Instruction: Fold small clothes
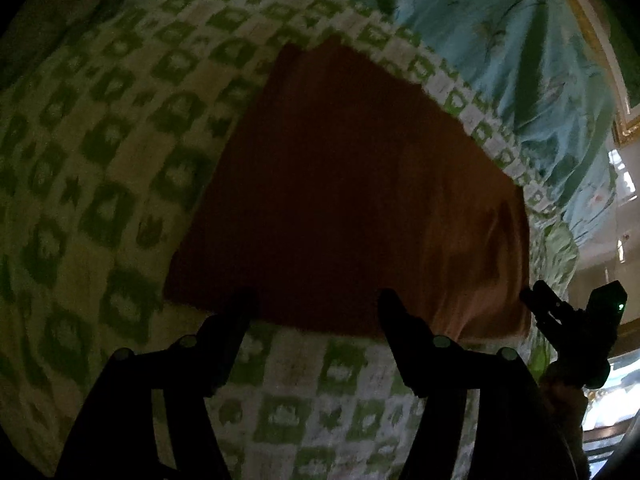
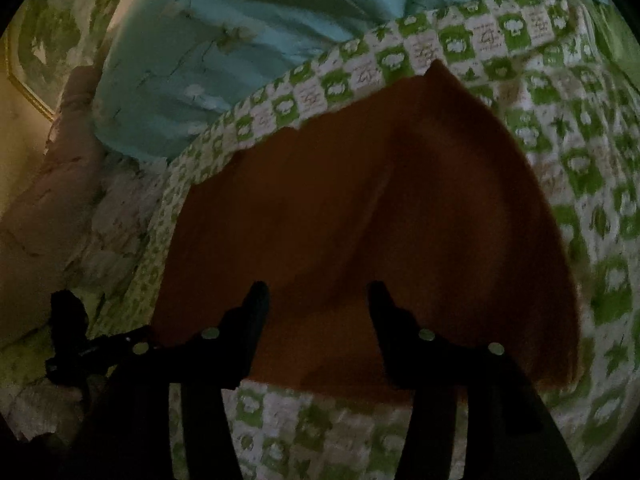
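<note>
On the green-checked blanket [image 1: 120,184], the orange cloth [image 1: 340,184] lies flat – soft, light, limp – with the left gripper [image 1: 316,304] and right gripper [image 2: 318,296] both spread apart above its near edge, gripping nothing; take it at the 2 near corners.

The left hand-held gripper [image 1: 316,304] sits at the lower centre of its frame, jaws apart, nothing between them. The right hand-held gripper [image 2: 318,296] does likewise, angled downward, fingertips [image 2: 256,296] dark and empty.
</note>
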Action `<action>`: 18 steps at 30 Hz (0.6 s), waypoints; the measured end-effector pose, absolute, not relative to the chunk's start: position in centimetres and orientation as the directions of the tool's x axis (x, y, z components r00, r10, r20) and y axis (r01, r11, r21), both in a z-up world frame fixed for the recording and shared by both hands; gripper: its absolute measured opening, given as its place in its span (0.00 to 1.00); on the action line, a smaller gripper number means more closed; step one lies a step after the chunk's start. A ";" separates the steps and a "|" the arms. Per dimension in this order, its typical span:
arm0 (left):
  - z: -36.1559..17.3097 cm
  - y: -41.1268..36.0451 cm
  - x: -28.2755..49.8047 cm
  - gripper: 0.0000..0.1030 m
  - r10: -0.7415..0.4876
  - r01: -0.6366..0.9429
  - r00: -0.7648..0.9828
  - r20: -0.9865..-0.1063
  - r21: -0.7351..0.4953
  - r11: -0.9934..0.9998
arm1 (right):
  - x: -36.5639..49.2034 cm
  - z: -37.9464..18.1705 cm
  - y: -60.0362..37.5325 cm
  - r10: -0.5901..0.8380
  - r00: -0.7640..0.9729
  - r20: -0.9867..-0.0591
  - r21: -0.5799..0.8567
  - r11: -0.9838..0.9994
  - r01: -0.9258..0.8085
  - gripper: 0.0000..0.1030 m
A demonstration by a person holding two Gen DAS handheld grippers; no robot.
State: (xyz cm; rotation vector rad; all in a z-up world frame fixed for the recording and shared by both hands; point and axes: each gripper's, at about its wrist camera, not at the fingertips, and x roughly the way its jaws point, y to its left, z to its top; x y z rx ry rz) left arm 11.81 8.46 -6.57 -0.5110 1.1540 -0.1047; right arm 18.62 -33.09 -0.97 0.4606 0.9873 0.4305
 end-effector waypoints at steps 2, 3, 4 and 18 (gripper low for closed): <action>-7.0 8.6 10.8 0.65 -0.332 -0.202 0.408 -0.850 -0.439 0.875 | 18.2 -1.3 -33.1 0.547 0.470 -0.693 0.557 0.820 -0.133 0.54; -7.4 8.7 10.2 0.65 -0.330 -0.222 0.404 -0.853 -0.441 0.869 | 18.1 -1.4 -33.1 0.548 0.466 -0.695 0.558 0.819 -0.132 0.54; -7.7 8.8 9.9 0.65 -0.332 -0.234 0.403 -0.853 -0.447 0.863 | 17.9 -1.6 -33.3 0.548 0.461 -0.698 0.559 0.819 -0.128 0.54; -11.6 10.8 10.1 0.70 -0.349 -0.404 0.515 -0.783 -0.581 0.706 | 17.4 -1.3 -34.7 0.548 0.450 -0.705 0.563 0.818 -0.115 0.54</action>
